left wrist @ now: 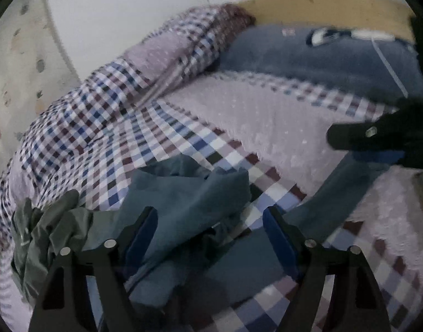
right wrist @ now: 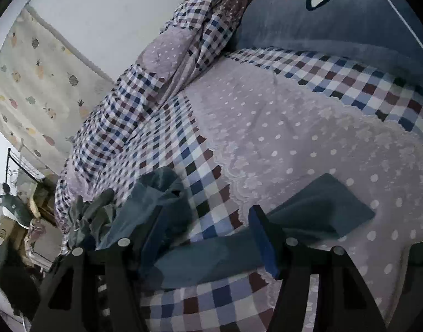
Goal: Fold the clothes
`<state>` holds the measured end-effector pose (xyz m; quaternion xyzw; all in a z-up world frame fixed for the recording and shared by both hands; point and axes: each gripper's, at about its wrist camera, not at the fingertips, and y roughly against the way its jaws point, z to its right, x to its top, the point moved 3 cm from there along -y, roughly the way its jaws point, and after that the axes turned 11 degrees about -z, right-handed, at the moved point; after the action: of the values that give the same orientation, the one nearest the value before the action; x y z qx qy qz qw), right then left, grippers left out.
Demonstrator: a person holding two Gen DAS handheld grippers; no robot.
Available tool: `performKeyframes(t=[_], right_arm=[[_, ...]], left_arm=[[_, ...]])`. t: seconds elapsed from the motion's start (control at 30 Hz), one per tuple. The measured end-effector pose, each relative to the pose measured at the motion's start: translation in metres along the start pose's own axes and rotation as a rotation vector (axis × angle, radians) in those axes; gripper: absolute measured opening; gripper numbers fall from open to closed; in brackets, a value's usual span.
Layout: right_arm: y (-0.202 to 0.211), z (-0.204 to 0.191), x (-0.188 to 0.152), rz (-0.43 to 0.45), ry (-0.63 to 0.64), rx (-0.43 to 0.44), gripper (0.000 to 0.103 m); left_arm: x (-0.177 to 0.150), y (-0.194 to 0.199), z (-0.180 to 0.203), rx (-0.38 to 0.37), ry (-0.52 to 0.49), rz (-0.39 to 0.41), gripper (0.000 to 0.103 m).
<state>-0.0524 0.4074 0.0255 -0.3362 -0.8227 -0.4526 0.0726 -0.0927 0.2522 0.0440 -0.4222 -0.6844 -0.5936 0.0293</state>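
Observation:
A teal garment [left wrist: 183, 199] lies rumpled on the checked bedspread [left wrist: 183, 144]. One long part of it stretches toward the right [left wrist: 336, 193]. My left gripper [left wrist: 210, 229] is open just above the bunched cloth, holding nothing. My right gripper shows at the right edge of the left wrist view [left wrist: 350, 138]. In the right wrist view the right gripper [right wrist: 204, 238] is open over the garment's long flat part [right wrist: 316, 207], which ends in a squared edge. The bunched part [right wrist: 159, 193] lies to the left. A crumpled grey-green garment [left wrist: 45, 235] sits at the bed's left edge, also seen in the right wrist view [right wrist: 92, 215].
A blue pillow [right wrist: 336, 22] lies at the head of the bed. A rolled checked quilt [right wrist: 156, 83] runs along the wall side. A pale dotted panel [right wrist: 294, 138] covers the bed's middle. A fruit-print curtain [right wrist: 31, 83] and floor clutter [right wrist: 17, 215] are at left.

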Motion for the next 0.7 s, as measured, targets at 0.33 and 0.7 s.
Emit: performKeyframes(t=[0.33, 0.7], right_arm=[[-0.011, 0.004, 0.001, -0.032, -0.051, 0.047, 0.065], [-0.020, -0.004, -0.003, -0.059, -0.025, 0.036, 0.065]], left_arm=[[0.017, -0.032, -0.034, -0.050, 0.098, -0.064, 0.010], [0.018, 0.051, -0.198, -0.162, 0.540, 0.193, 0.007]])
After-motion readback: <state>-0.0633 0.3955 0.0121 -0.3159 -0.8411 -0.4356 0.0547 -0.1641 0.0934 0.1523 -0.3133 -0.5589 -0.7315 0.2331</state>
